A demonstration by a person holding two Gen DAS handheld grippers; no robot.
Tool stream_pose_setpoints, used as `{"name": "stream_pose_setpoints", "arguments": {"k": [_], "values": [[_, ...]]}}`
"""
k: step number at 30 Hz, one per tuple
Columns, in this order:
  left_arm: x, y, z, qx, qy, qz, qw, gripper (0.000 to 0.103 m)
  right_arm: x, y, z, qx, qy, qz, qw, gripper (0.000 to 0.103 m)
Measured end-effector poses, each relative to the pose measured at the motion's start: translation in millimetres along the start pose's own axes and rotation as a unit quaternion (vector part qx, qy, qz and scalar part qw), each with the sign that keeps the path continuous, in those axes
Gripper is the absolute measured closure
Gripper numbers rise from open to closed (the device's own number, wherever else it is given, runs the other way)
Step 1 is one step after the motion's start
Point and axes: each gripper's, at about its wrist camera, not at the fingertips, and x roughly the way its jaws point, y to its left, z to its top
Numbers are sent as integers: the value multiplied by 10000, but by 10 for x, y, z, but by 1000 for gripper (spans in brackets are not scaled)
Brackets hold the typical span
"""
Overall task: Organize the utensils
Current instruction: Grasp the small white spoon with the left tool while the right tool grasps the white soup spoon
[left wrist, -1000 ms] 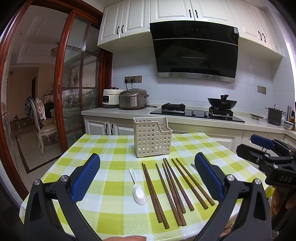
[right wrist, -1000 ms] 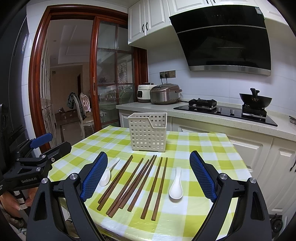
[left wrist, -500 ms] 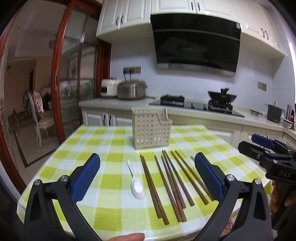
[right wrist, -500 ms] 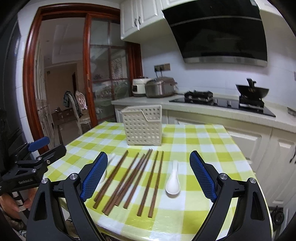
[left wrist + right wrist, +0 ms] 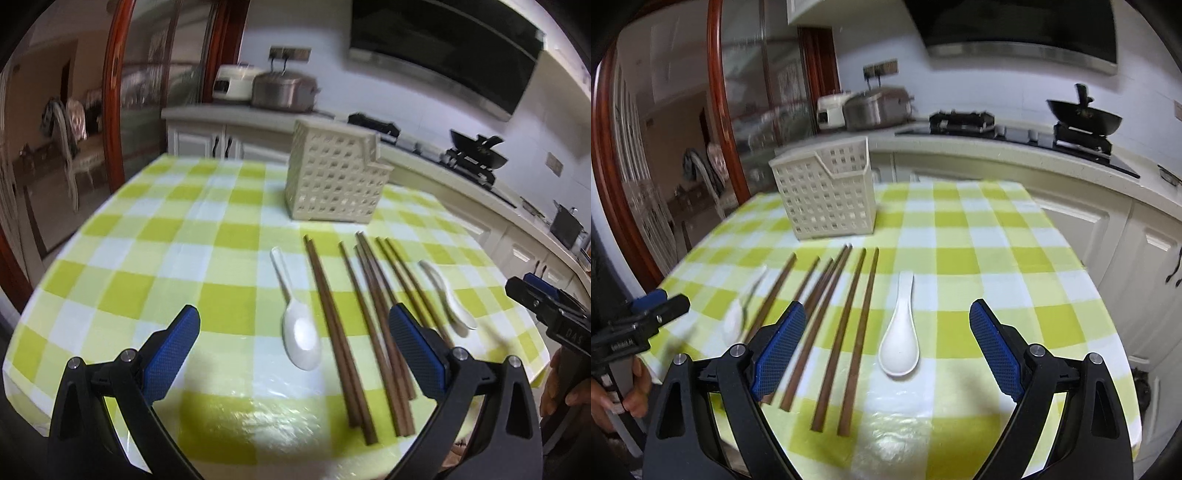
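Note:
Several brown chopsticks (image 5: 364, 314) lie side by side on the green-checked tablecloth (image 5: 155, 258), also in the right wrist view (image 5: 846, 317). A white spoon (image 5: 299, 332) lies left of them; another white spoon (image 5: 900, 341) lies right of them, also in the left wrist view (image 5: 448, 295). A cream perforated utensil basket (image 5: 334, 175) stands upright behind them, also in the right wrist view (image 5: 827, 197). My left gripper (image 5: 295, 347) is open above the left spoon. My right gripper (image 5: 888, 345) is open above the right spoon.
The table's near edge lies just under both grippers. A kitchen counter (image 5: 1015, 151) with a stove, wok (image 5: 1084, 116) and rice cookers (image 5: 284, 90) runs behind the table. A wooden glass door (image 5: 122, 92) and a chair stand at the left.
Both grippers have tilted down and moved forward over the table; the utensils now look larger and nearer. Both stay open. Nothing on the table has moved.

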Motion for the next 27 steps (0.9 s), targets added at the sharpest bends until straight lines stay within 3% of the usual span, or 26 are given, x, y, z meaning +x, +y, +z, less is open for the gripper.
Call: {"name": "stream_pose_setpoints", "arguments": {"k": [3, 11, 16, 25, 27], "values": [[238, 74, 85, -9, 250, 159, 9996, 4, 209, -9, 72, -80, 215, -122, 9997, 18], [731, 86, 252, 164, 681, 128, 9975, 5, 726, -12, 158, -61, 685, -154, 9975, 18], [1016, 78, 348, 120, 1082, 95, 9940, 5, 981, -12, 220, -20, 989, -167, 9950, 27], [1344, 150, 457, -205, 1233, 256, 9918, 5, 1220, -52, 237, 73, 1315, -161, 9912, 50], [1389, 109, 454, -106, 1339, 271, 9906, 12, 1243, -70, 237, 74, 1367, -157, 9905, 55]]}}
